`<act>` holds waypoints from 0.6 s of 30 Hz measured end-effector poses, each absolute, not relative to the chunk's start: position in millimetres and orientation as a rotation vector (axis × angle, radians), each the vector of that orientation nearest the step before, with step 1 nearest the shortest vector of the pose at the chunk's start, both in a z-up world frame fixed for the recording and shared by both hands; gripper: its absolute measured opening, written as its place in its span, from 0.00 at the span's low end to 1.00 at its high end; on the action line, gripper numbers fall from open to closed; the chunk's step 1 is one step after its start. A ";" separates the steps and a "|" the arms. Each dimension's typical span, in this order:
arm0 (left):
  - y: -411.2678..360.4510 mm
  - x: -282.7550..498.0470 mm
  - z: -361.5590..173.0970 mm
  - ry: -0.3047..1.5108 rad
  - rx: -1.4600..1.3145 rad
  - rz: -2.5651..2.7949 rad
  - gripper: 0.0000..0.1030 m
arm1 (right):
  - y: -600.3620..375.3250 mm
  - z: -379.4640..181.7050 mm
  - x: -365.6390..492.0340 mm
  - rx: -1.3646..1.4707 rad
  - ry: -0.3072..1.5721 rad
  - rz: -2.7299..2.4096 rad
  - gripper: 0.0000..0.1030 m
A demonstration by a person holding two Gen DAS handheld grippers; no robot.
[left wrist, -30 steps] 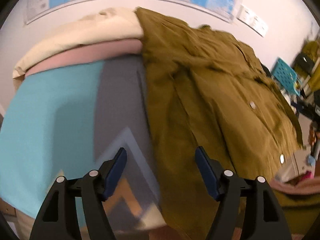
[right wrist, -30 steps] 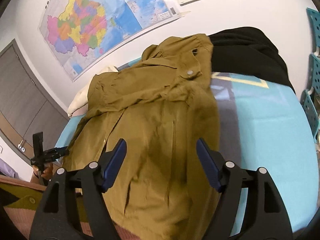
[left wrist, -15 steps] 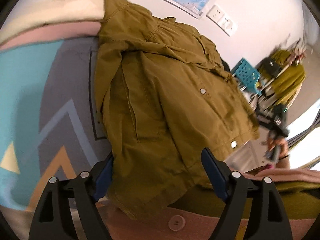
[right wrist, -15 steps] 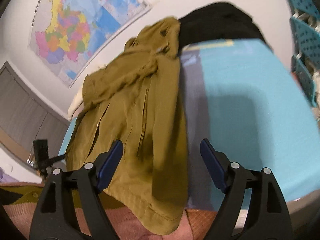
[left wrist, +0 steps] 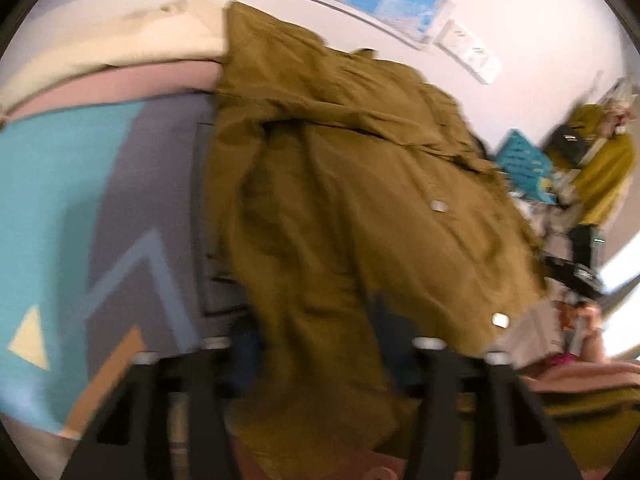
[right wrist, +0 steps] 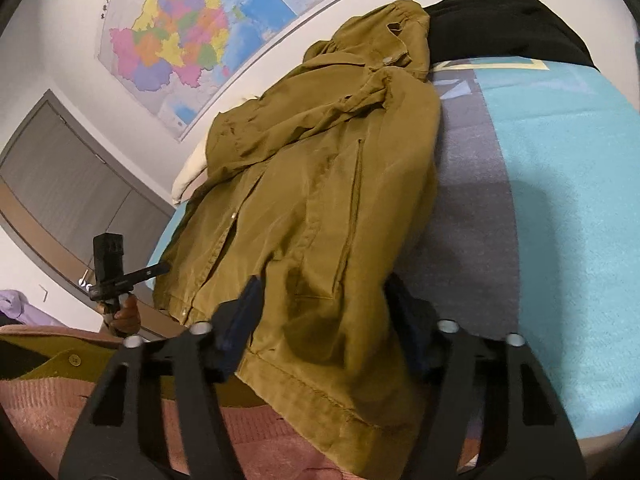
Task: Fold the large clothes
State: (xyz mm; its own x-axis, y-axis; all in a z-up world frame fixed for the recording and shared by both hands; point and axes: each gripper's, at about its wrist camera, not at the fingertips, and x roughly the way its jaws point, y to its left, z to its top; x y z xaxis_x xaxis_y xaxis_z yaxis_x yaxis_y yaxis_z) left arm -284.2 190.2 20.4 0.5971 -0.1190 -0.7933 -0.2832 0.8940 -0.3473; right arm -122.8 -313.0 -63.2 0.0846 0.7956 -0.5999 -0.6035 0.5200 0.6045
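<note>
An olive-green jacket [left wrist: 360, 208] lies spread along a bed with a turquoise and grey cover [left wrist: 60, 208]; it also shows in the right wrist view [right wrist: 312, 184]. Its hem hangs over the bed's near edge. My left gripper [left wrist: 316, 344] is open, its jaws on either side of the hem's left part; this view is blurred. My right gripper [right wrist: 324, 316] is open, its jaws on either side of the hem's right corner. Neither has closed on the cloth. The left gripper and its hand show at the left in the right wrist view [right wrist: 116, 276].
Cream and pink folded bedding [left wrist: 120, 64] lies at the bed's left end, a black garment [right wrist: 500, 24] at the right end. A map [right wrist: 208, 28] hangs on the wall behind. Blue crates [left wrist: 524, 164] and clutter stand to the right. A pink garment [right wrist: 60, 404] lies below the grippers.
Both grippers have come down and forward to the jacket's hem, which now lies between their open jaws. The left view has swung and blurred.
</note>
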 end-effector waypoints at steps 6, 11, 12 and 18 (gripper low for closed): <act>204.9 -284.7 32.3 0.929 -0.542 0.124 0.06 | -323.6 -44.7 -128.7 0.378 0.989 1.129 0.07; 215.8 -302.5 81.3 0.810 -0.536 0.121 0.06 | -342.8 14.5 -153.8 0.422 0.800 1.217 0.05; 220.0 -308.6 91.4 0.788 -0.533 0.127 0.06 | -344.3 21.7 -159.9 0.423 0.776 1.245 0.05; 235.6 -319.6 76.7 0.851 -0.560 0.124 0.07 | -339.7 -14.6 -167.0 0.419 0.925 1.239 0.07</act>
State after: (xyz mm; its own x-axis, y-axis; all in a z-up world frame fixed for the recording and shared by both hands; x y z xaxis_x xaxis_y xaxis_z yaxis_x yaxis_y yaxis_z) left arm -319.6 235.6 76.7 0.6618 -0.1151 -0.7408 -0.3213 0.8493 -0.4189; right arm -167.0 -339.7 -14.6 0.0393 0.9289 -0.3683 -0.6175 0.3124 0.7219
